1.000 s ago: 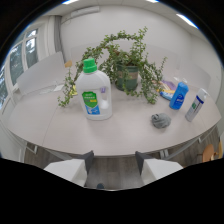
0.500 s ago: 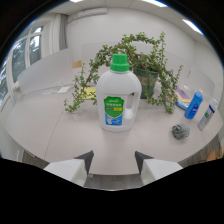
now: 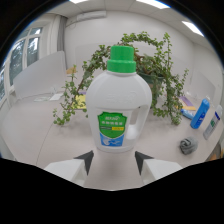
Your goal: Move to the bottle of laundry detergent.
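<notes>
A white laundry detergent bottle (image 3: 119, 110) with a green cap and a green-and-blue label stands upright on the white table (image 3: 35, 135), just ahead of my fingers. My gripper (image 3: 114, 161) is open, its two dark fingertips (image 3: 86, 160) spread wide, and the bottle's base sits in line with the gap between them. Nothing is held.
Right behind the bottle a trailing green potted plant (image 3: 155, 75) spreads over the table. Off to the right stand a blue bottle (image 3: 200, 113) and a white bottle (image 3: 212, 125), with a grey crumpled cloth (image 3: 187, 145) in front of them. Yellow and white papers lie behind the plant's left vines.
The gripper has closed in on the detergent bottle, which has grown much larger and now stands centred just ahead of the fingers. The fingers stayed open.
</notes>
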Action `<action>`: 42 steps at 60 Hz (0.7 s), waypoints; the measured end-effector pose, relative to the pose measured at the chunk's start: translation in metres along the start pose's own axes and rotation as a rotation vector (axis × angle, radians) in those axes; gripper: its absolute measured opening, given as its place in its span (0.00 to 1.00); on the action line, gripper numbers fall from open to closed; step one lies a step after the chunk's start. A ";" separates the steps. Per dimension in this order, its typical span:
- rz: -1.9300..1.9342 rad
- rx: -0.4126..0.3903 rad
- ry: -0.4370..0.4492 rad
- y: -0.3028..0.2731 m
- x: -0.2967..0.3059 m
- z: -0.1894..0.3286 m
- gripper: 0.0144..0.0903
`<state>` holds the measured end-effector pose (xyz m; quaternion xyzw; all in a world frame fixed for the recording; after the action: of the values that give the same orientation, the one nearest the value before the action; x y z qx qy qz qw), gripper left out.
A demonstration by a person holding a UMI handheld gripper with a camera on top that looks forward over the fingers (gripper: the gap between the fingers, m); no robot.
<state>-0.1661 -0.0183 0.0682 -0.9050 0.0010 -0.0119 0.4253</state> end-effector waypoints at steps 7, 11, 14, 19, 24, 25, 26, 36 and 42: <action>-0.001 0.006 -0.001 -0.004 0.000 0.007 0.89; -0.001 0.005 -0.003 -0.005 -0.001 0.009 0.89; -0.001 0.003 -0.006 -0.005 -0.002 0.010 0.89; 0.001 0.003 -0.006 -0.006 -0.002 0.011 0.89; -0.002 -0.001 -0.007 -0.006 -0.002 0.012 0.89; -0.001 0.000 -0.008 -0.006 -0.003 0.012 0.89; -0.001 -0.001 -0.008 -0.006 -0.003 0.012 0.89; 0.002 -0.003 -0.009 -0.006 -0.003 0.014 0.90; 0.005 -0.005 -0.011 -0.005 -0.004 0.014 0.89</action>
<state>-0.1698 -0.0042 0.0631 -0.9061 0.0009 -0.0061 0.4230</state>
